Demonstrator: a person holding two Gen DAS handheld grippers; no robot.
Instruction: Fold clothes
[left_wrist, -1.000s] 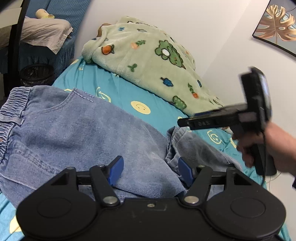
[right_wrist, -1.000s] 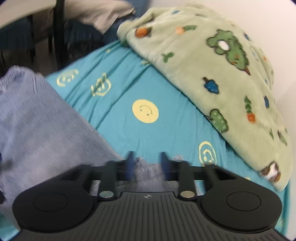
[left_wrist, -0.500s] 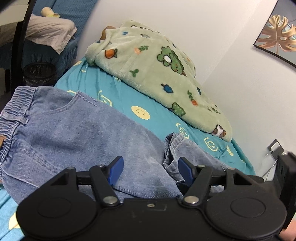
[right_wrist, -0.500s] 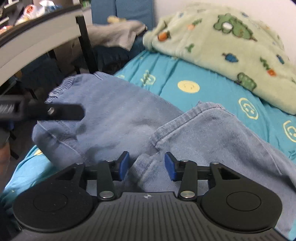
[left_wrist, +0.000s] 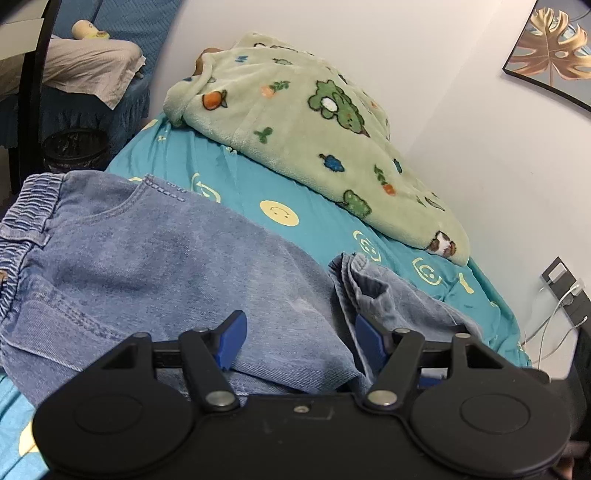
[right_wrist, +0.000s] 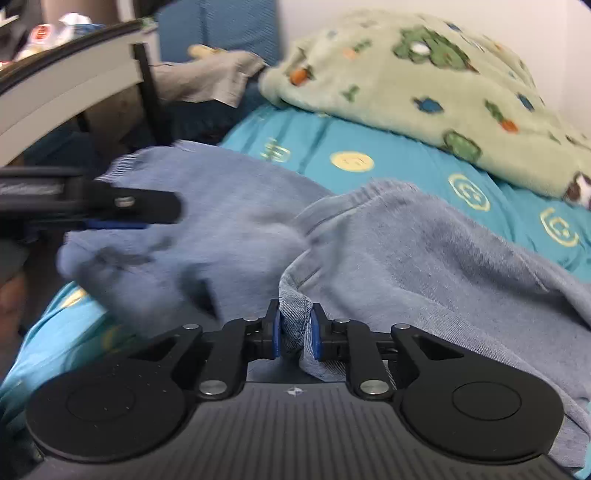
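A pair of blue denim jeans (left_wrist: 155, 266) lies on the teal bed sheet, elastic waistband (left_wrist: 26, 218) at the left and a leg hem (left_wrist: 354, 273) bunched at the right. My left gripper (left_wrist: 299, 339) is open, low over the jeans, its blue pads on either side of a fold. In the right wrist view the jeans (right_wrist: 424, 251) fill the middle. My right gripper (right_wrist: 294, 330) is shut on a bunched fold of the denim hem. The left gripper (right_wrist: 110, 206) shows blurred at the left there.
A green fleece blanket (left_wrist: 314, 147) lies along the wall at the far side of the bed (left_wrist: 258, 192). A desk edge (right_wrist: 66, 85) and a dark bin (left_wrist: 74, 147) stand at the left. A wall socket with cables (left_wrist: 561, 288) is at the right.
My right gripper swung from above the bed down to the jeans' hem and shut on it. My left gripper stayed open over the jeans.
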